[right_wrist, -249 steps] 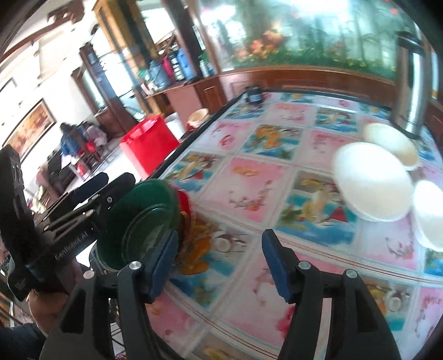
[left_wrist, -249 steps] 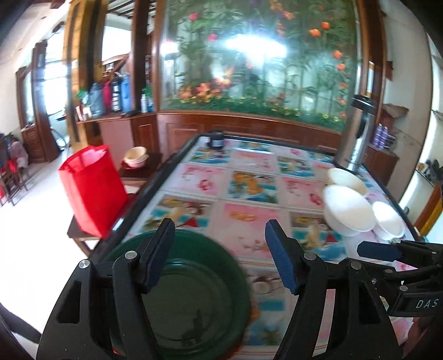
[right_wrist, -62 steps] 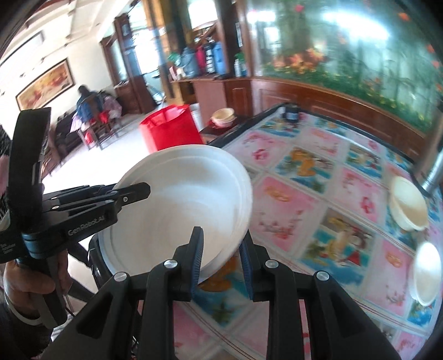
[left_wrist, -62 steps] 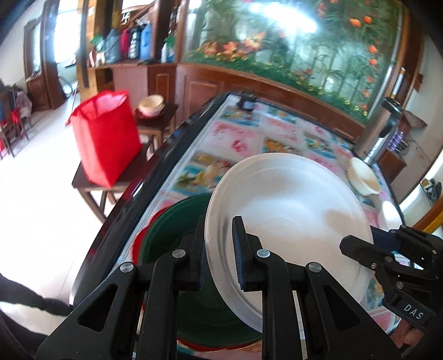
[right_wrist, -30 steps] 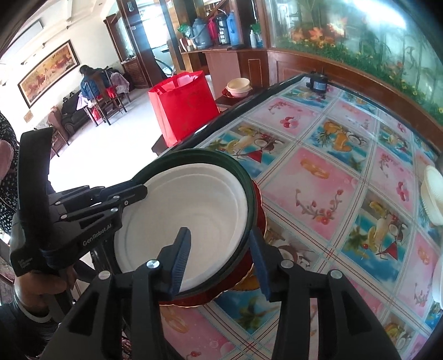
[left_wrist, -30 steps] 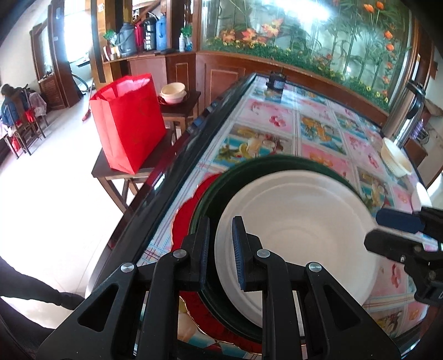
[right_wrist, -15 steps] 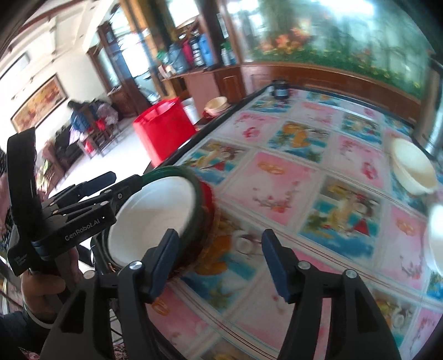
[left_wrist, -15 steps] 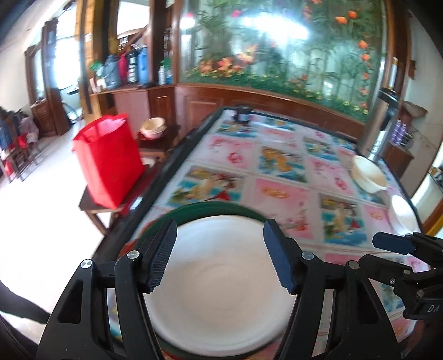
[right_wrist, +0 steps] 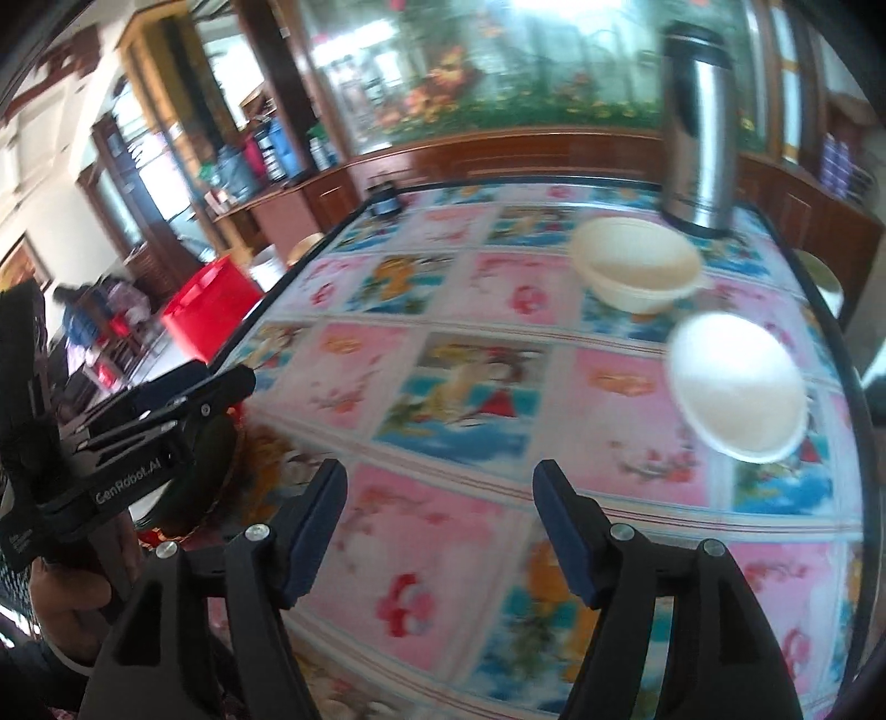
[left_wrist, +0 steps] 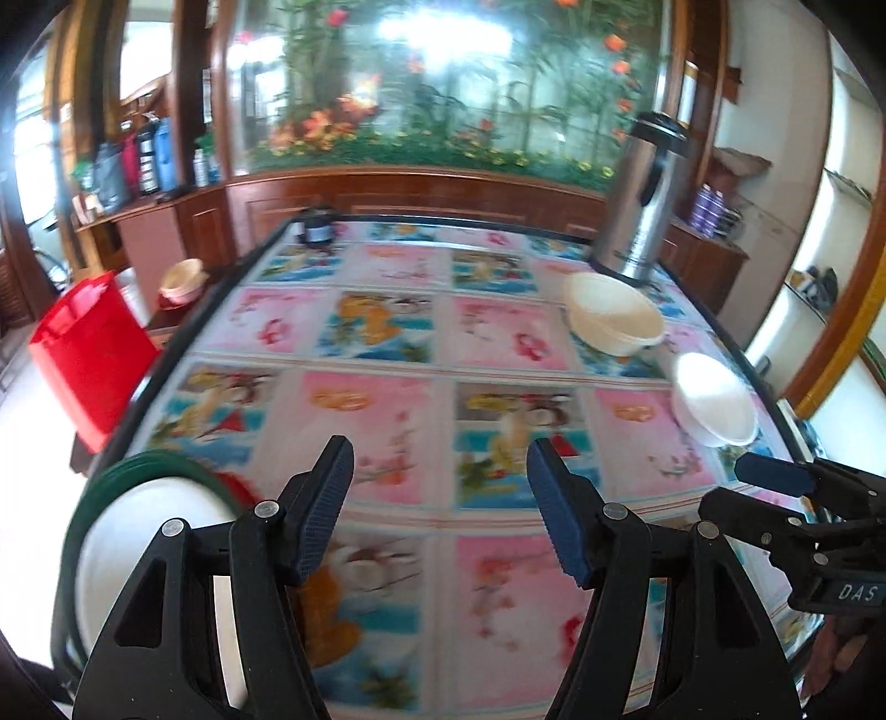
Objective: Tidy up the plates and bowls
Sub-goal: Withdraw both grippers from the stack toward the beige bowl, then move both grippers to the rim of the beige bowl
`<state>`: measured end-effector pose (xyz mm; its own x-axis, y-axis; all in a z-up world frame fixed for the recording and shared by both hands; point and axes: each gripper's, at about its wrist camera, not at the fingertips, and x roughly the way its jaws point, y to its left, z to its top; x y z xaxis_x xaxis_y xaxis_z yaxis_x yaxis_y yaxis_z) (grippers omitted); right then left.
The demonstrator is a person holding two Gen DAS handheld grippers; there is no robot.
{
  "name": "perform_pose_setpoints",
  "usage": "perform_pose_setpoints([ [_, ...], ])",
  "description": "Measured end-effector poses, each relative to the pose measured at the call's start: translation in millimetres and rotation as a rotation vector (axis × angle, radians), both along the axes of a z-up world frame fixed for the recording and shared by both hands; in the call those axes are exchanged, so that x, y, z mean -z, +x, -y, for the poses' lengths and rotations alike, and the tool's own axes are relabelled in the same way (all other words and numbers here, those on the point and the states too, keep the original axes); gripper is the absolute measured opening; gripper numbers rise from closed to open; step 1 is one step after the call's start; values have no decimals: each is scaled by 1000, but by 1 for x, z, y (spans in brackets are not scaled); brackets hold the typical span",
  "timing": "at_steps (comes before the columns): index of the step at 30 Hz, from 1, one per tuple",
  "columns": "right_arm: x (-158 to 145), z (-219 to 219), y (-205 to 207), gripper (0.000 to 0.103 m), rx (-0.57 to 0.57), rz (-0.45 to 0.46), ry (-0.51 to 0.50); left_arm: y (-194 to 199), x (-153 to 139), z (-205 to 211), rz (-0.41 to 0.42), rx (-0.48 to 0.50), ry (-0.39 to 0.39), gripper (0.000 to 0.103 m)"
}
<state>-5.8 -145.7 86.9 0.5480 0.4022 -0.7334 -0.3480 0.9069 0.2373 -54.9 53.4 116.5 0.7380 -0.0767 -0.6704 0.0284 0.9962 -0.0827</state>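
Both grippers, left (left_wrist: 440,512) and right (right_wrist: 440,523), are held empty with fingers wide (right ones opening) toward the bowls (right_wrist: 736,387), presumably next for stacking.

We saw bright daylight flaring white through the glass wall (left_wrist: 443,39) at the back, motion blur smearing the patterned bench (left_wrist: 387,421) in both views, and fisheye bending darkening every corner.

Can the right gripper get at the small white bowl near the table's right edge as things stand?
Probably yes. The right gripper is empty, its jaws opening, and only bare tablecloth lies between it and the white bowl. The cream bowl sits behind, out of the way.
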Motion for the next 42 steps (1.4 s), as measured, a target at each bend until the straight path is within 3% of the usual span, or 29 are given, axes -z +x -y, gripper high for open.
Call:
perform_pose_setpoints([
  [9,6,56,24,71,98,-21,10,39,8,54,-38,77,9,66],
  [18,0,94,74,71,156,-11,16,101,20,85,-104,79,-25,66],
  [33,16,126,192,71,194,-64,-16,199,42,120,-181,37,-35,66],
  [42,28,116,220,71,160,-90,-42,228,55,126,-197,18,-9,66],
])
